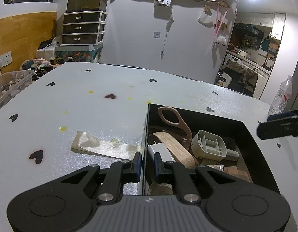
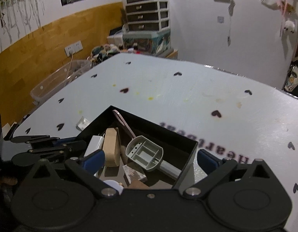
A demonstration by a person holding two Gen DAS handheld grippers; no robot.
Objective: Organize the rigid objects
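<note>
Left claw pinches box wall; right claw wide — contents half-hidden.

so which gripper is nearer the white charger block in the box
Left. The left gripper straddles the black box wall with one finger right beside the white charger. The right gripper hangs wide open over the box's middle, farther off.

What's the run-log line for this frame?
left claw: shut on box wall | right claw: open over black box | in box: scissors, grey scoop | outside: ribbon
</note>
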